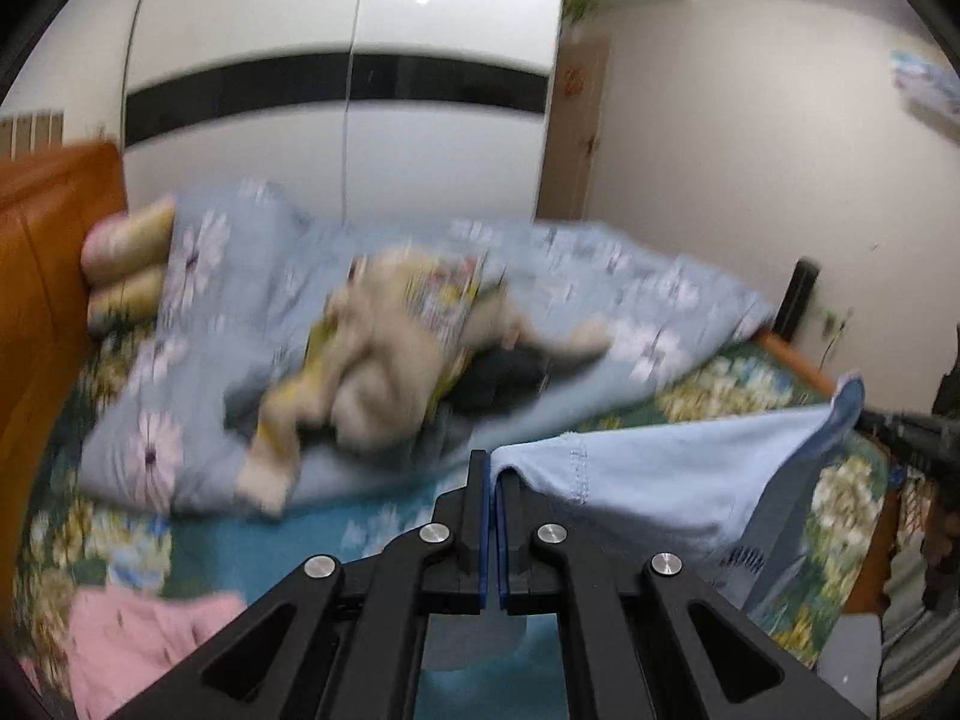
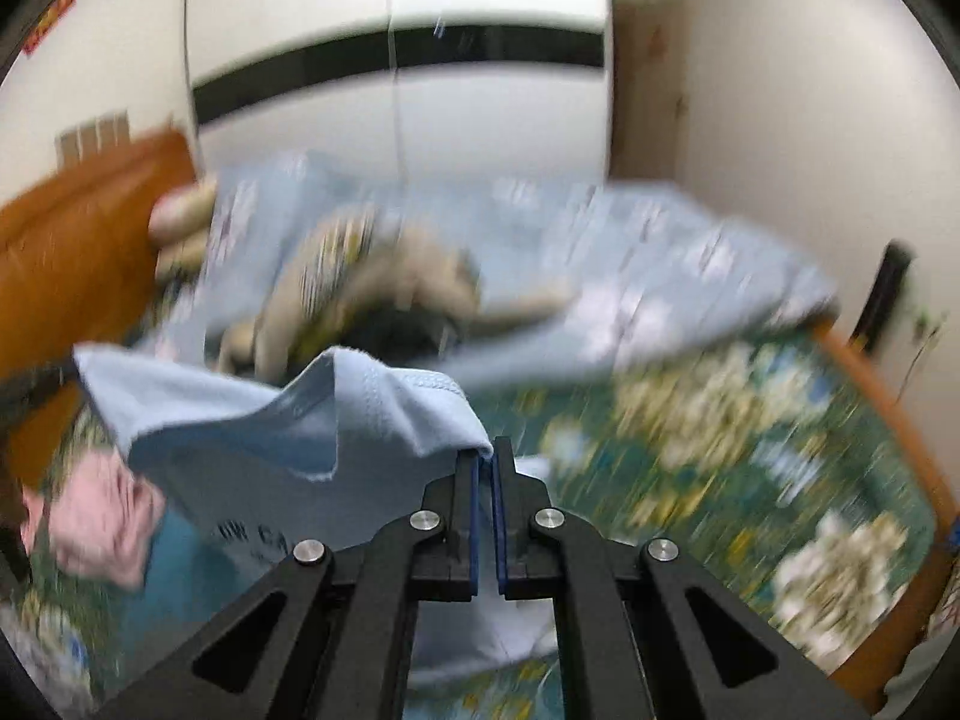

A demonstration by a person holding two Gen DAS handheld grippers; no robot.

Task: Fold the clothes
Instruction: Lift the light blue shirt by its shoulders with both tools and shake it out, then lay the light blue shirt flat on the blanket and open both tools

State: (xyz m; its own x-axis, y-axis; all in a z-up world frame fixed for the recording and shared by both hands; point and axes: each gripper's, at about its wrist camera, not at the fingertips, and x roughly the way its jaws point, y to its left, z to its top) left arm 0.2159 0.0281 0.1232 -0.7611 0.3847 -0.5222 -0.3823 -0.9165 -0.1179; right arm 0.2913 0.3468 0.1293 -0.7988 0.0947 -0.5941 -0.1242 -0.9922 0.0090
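Light blue shirt [image 1: 654, 480] hangs stretched above the floral bedsheet [image 2: 750, 420], low in both frames, left gripper [image 1: 493, 468] and right gripper [image 2: 485, 456] each clenched on an edge. Pink garment [image 1: 144, 642] sits lower left. Further back, a clothes pile [image 1: 384, 354] on the blue quilt [image 1: 630, 294], then a white wardrobe [image 1: 336, 30].

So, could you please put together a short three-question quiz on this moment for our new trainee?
1. True or false: both grippers are shut on the light blue shirt.
2. Which garment lies loose on the bed, near the left gripper? A) pink garment B) red towel C) white sock
3. Fill in: the shirt hangs stretched between the left gripper and the ____ gripper.

Key: 1 true; 2 A; 3 right.
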